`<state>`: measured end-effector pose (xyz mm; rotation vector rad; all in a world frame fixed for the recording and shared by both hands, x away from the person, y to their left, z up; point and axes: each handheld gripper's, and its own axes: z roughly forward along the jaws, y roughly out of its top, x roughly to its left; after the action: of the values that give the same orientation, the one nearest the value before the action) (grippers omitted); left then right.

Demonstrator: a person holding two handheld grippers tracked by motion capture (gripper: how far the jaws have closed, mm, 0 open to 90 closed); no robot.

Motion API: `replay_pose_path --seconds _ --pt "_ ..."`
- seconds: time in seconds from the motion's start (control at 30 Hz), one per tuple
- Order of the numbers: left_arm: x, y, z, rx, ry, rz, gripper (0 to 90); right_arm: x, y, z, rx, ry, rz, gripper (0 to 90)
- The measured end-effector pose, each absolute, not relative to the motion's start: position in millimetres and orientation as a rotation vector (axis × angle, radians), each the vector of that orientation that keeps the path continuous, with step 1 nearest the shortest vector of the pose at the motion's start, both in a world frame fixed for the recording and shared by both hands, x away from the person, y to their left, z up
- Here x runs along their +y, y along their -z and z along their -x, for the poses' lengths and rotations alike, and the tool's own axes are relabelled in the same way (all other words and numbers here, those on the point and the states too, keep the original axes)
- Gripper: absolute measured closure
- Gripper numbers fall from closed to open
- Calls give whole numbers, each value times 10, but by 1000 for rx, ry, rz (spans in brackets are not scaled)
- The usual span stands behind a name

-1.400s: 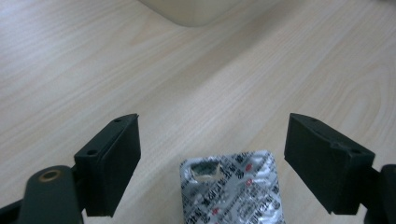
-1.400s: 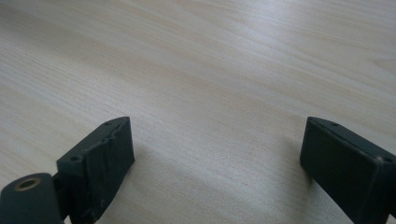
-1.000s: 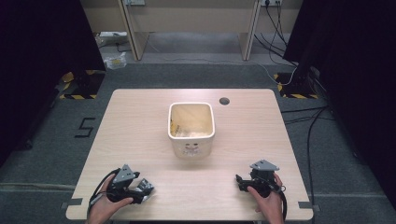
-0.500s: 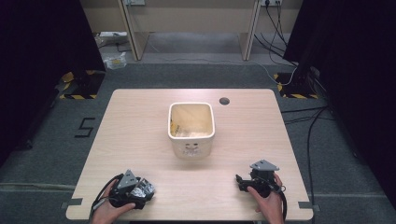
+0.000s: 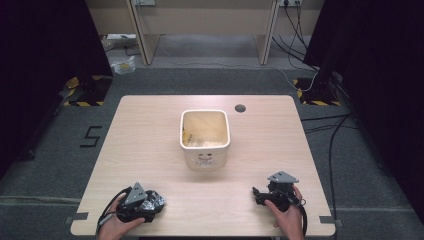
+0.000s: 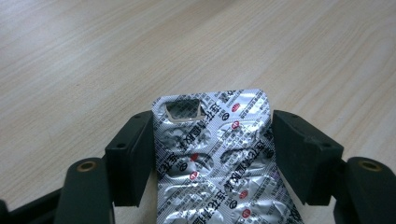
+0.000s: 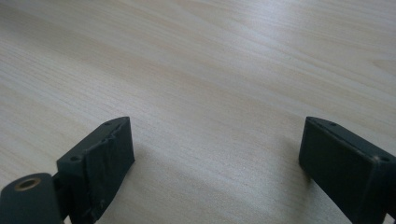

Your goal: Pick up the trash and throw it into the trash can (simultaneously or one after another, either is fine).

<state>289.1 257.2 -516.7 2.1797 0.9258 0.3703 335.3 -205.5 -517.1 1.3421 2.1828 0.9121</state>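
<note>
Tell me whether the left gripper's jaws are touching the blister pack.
Touching. In the left gripper view both black jaws of the left gripper sit flush against the edges of the silver blister pack, having just closed in on it.

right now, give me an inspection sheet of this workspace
surface: light wooden table, round hole near far edge
job's things: silver blister pack lies between the left gripper pads, which touch its edges; jaws have just been closing
clutter: white bin at table centre, scraps inside
grippers: right gripper open over bare wood
cables: black cable trails from the left gripper; more on the floor at right
surroundings: grey carpet, black curtains, hazard-striped feet
</note>
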Motion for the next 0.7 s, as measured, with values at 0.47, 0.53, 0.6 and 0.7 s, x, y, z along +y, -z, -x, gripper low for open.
replay_pose_path --seconds 0.47,0.53,0.6,0.7 --pt "2562 5135 -2918 897 -384 -2192 339 -2056 5170 -3354 2184 -912 -1342 107" --pt "2563 5110 -2924 894 -383 -2183 340 -2056 5170 -3354 2184 -912 -1342 107" --pt "2563 5081 -2933 890 -385 -2175 340 -2056 5170 -3354 2184 -912 -1342 107" --pt "2566 5032 -2955 884 -395 -2169 340 -2056 5170 -3354 2184 -912 -1343 107"
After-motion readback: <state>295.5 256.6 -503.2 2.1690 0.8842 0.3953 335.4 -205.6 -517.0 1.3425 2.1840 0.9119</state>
